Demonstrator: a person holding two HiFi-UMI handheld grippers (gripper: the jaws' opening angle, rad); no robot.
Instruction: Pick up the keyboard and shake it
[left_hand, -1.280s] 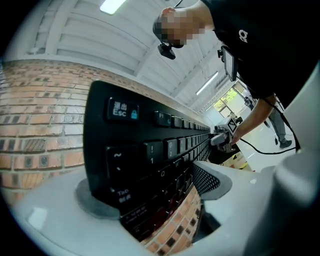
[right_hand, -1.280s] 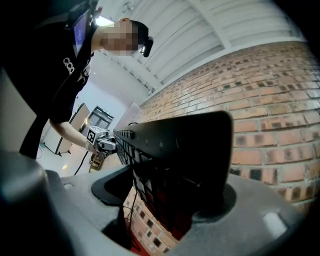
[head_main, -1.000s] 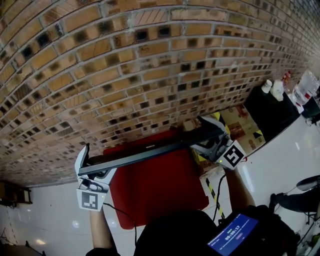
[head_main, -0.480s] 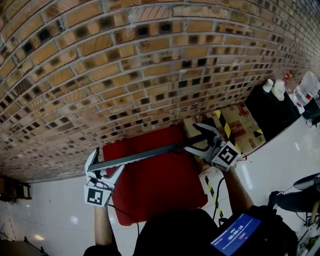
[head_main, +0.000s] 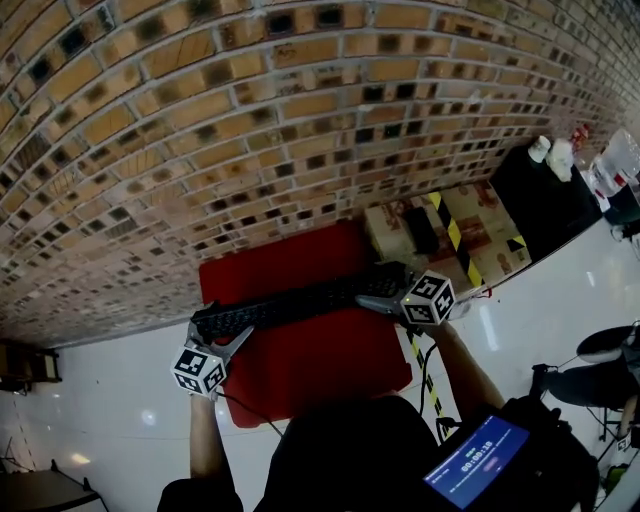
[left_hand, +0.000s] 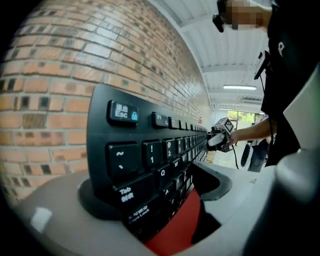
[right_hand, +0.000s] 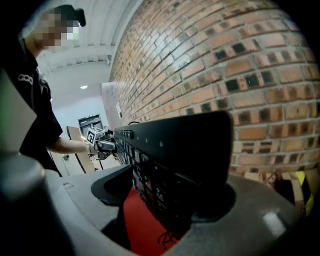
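Keyboard: being gripped at both ends over the red mat.
Left tongs: being pressed onto the Esc end.
Right tongs: being pressed onto the opposite end.

Black keyboard with white key legends, Esc, Tab and Caps Lock at its left end. It runs lengthwise over the rear part of the red mat, its key face tipped up and toward the person. Its short ends are clamped in the left gripper and right gripper. Contact with the mat cannot be judged.
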